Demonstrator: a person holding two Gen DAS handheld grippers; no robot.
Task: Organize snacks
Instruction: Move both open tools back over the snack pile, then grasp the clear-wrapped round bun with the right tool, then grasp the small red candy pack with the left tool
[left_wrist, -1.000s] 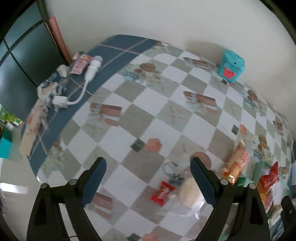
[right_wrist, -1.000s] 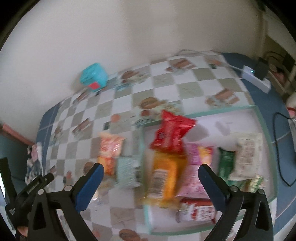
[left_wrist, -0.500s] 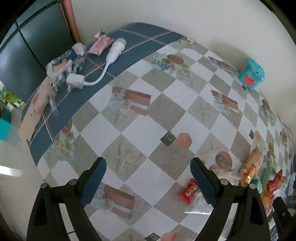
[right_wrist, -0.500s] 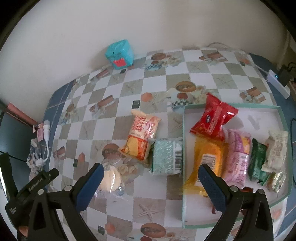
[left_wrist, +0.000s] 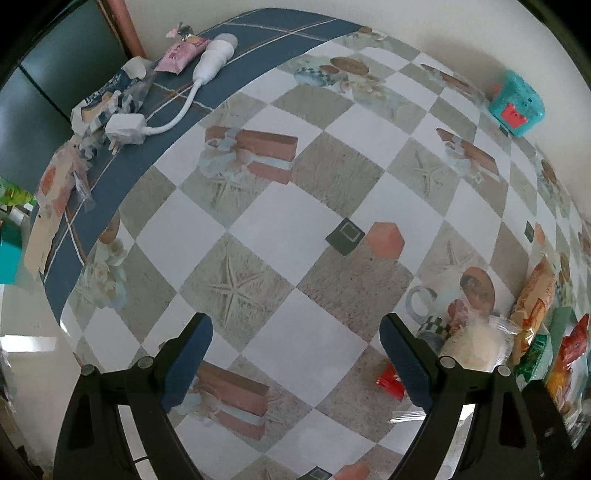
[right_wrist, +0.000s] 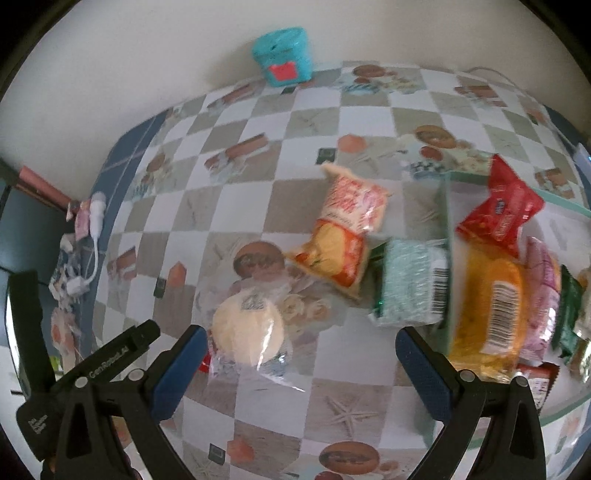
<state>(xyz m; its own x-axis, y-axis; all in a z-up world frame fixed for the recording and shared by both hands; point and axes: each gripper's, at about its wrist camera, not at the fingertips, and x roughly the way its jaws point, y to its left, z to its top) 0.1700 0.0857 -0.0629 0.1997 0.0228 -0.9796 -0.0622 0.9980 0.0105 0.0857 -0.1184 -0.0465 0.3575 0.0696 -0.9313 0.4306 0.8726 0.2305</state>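
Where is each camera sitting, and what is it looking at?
Left wrist: sits on the left gripper, looking steeply down at the checkered tablecloth and a white plug cable; its own open fingers show.
Right wrist: sits on the right gripper, looking down at the snacks and the tray; its open fingers and the left gripper's body show.
Shared: the teal box, the round bun in clear wrap, the orange snack bag.
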